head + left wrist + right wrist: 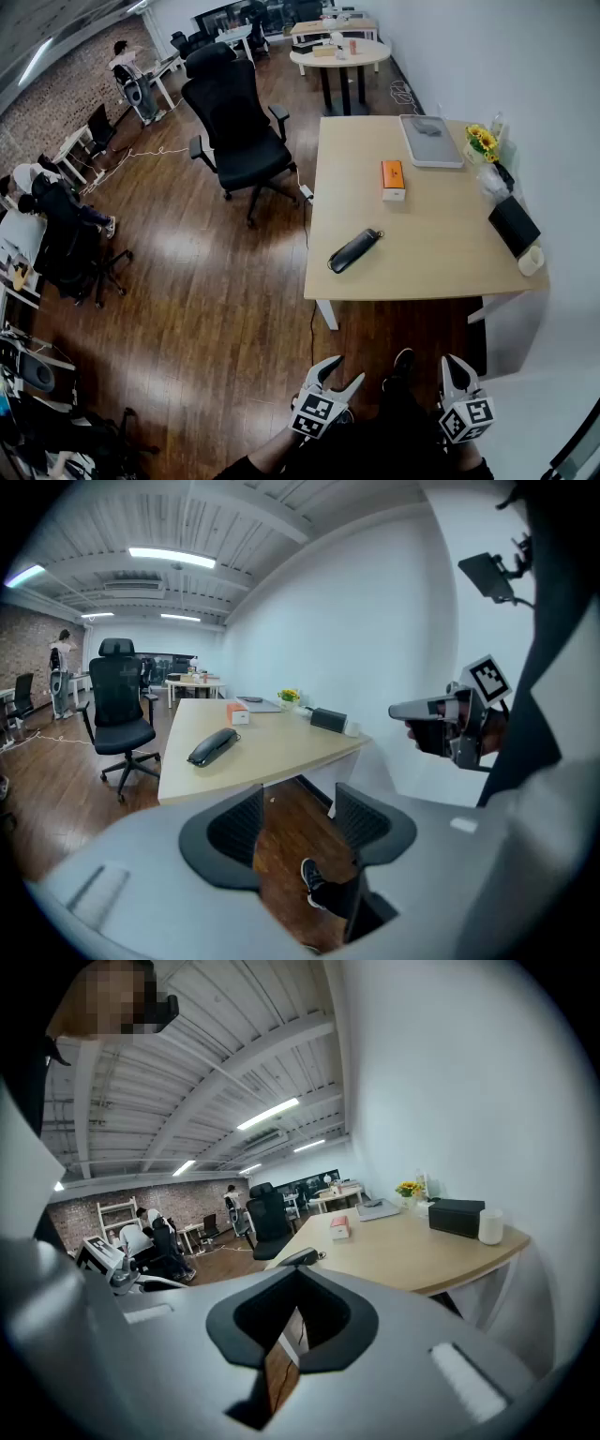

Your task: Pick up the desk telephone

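Observation:
The desk telephone (354, 250) is a long black handset lying at an angle near the front left corner of the light wooden table (441, 234). It also shows in the left gripper view (213, 745) and, partly hidden behind the jaws, in the right gripper view (298, 1257). Both grippers hang low in front of the table, well short of the telephone. My left gripper (336, 373) (298, 803) is open and holds nothing. My right gripper (457, 370) (298, 1274) has its jaws together, empty, and also shows from the side in the left gripper view (450, 719).
On the table stand an orange box (392, 178), a grey tray (429, 139), yellow flowers (484, 142), a black box (514, 225) and a white cup (531, 260). A black office chair (234, 127) stands left of the table. A white wall runs along the right. People sit at desks far left.

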The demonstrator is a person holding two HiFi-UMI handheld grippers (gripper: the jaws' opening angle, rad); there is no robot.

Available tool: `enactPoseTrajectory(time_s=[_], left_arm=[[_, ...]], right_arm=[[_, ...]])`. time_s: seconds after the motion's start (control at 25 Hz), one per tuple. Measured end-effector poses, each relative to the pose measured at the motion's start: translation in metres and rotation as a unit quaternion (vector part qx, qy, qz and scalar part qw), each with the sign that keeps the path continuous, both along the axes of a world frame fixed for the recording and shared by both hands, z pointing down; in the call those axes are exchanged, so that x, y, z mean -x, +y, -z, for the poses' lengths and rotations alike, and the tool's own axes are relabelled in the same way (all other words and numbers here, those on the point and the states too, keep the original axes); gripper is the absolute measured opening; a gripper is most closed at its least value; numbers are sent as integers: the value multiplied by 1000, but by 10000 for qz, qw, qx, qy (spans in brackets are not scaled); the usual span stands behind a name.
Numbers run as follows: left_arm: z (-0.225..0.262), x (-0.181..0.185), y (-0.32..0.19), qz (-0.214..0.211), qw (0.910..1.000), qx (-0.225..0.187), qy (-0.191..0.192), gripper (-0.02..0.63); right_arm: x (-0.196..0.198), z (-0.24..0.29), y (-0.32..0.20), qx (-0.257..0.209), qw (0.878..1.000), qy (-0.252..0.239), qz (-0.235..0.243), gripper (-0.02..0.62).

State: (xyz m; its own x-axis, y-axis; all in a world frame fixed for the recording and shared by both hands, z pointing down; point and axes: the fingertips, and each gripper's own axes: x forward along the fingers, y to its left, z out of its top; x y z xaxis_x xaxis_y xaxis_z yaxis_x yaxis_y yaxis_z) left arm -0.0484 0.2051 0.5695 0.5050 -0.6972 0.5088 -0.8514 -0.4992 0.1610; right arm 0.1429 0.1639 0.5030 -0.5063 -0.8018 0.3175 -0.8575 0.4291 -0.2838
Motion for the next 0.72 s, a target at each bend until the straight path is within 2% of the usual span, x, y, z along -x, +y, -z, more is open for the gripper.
enactPoseTrajectory(time_s=[0.2, 0.44, 0.64, 0.72], left_arm=[[-9, -15, -77, 282, 9994, 41, -191, 225], [18, -33, -196, 615, 9971, -169, -417, 225], [32, -45, -266, 778, 9956, -283, -441, 225], [23, -41, -280, 724, 9952, -207, -619, 225]], right_arm=[[-18, -10, -88, 15, 9996, -131, 231, 0], [-40, 18, -203, -214, 9971, -242, 695, 0], [-61, 29, -272, -221, 9969, -294, 697, 0], [-64, 29, -289, -180, 9973, -290, 644, 0]])
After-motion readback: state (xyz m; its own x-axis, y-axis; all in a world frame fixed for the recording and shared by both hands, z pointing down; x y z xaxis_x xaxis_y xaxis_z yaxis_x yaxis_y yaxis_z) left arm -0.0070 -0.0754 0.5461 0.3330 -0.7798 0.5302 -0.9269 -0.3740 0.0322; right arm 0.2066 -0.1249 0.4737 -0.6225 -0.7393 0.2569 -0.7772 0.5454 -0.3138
